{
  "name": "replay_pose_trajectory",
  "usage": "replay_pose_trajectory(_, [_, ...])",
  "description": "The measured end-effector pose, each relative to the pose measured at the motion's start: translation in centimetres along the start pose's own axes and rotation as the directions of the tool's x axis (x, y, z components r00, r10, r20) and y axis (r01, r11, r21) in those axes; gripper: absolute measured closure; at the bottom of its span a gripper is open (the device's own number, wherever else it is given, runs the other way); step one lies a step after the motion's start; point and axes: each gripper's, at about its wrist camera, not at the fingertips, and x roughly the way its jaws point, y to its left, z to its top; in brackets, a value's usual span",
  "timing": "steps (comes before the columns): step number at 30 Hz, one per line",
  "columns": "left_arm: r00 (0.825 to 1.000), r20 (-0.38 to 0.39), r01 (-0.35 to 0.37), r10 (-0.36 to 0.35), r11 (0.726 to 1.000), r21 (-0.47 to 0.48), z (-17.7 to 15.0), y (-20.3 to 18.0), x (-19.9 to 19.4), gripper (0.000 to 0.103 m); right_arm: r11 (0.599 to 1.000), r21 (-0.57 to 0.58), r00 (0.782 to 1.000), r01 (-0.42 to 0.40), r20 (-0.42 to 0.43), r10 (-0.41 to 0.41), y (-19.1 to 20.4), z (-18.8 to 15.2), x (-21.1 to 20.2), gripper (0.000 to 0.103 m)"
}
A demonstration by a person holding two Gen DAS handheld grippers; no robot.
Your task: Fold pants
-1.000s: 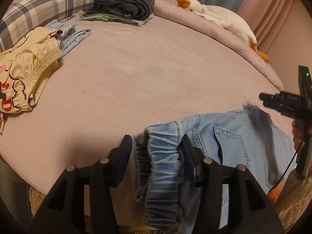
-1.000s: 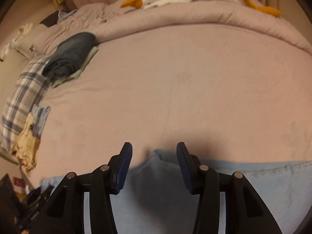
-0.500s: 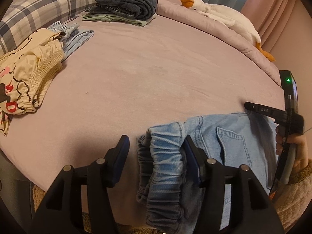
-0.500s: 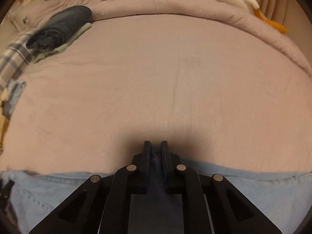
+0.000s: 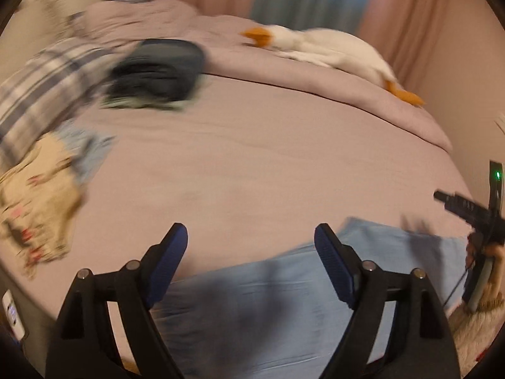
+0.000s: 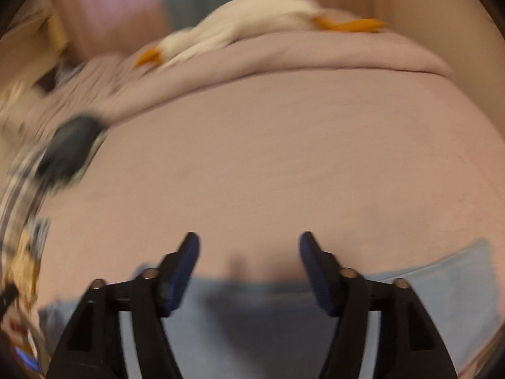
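Observation:
Light blue denim pants (image 5: 284,293) lie flat along the near edge of the pink bed (image 5: 252,164). My left gripper (image 5: 251,246) is open and empty, above the pants' near-left part. My right gripper (image 6: 249,252) is open and empty, over the far edge of the pants (image 6: 252,309). The right gripper also shows in the left wrist view (image 5: 467,208) at the right end of the pants. Both views are blurred by motion.
A stack of folded dark clothes (image 5: 157,72) lies at the back left beside a plaid pillow (image 5: 41,88). Cream printed clothes (image 5: 38,202) lie at the left edge. A white plush goose (image 5: 322,49) lies on the rolled quilt at the back.
My left gripper has opened wide and let go of the waistband. My right gripper, shut on the pants half a second ago, has opened. Both cameras have tilted up, and the pants now lie flatter.

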Motion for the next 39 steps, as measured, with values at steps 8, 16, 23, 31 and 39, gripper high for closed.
replay_pose_trajectory(8, [0.974, -0.154, 0.186, -0.166, 0.975, 0.123, 1.2, -11.6, 7.6, 0.022, 0.86, 0.317, 0.903, 0.4, 0.025, -0.429, -15.4, 0.0, -2.4, 0.032])
replay_pose_trajectory(16, [0.956, -0.266, 0.158, -0.121, 0.98, 0.124, 0.1, -15.2, 13.2, 0.031, 0.77, 0.386, 0.859, 0.508, -0.152, -0.49, -22.1, -2.7, 0.7, 0.033])
replay_pose_trajectory(23, [0.956, -0.291, 0.082, -0.04, 0.987, 0.136, -0.1, -15.3, 16.3, 0.041, 0.812, 0.415, 0.911, 0.41, -0.144, -0.386, -22.8, -2.6, 2.5, 0.033])
replay_pose_trajectory(31, [0.957, -0.288, 0.076, -0.033, 0.987, 0.141, 0.1, -15.2, 17.4, 0.041, 0.807, 0.384, 0.888, 0.448, -0.09, -0.45, -22.2, -2.4, 2.5, 0.089])
replay_pose_trajectory(39, [0.96, -0.278, 0.073, -0.029, 0.986, 0.149, 0.1, -15.3, 17.8, 0.041, 0.81, 0.457, 0.898, 0.368, 0.052, -0.438, -22.2, -1.8, 0.2, 0.091])
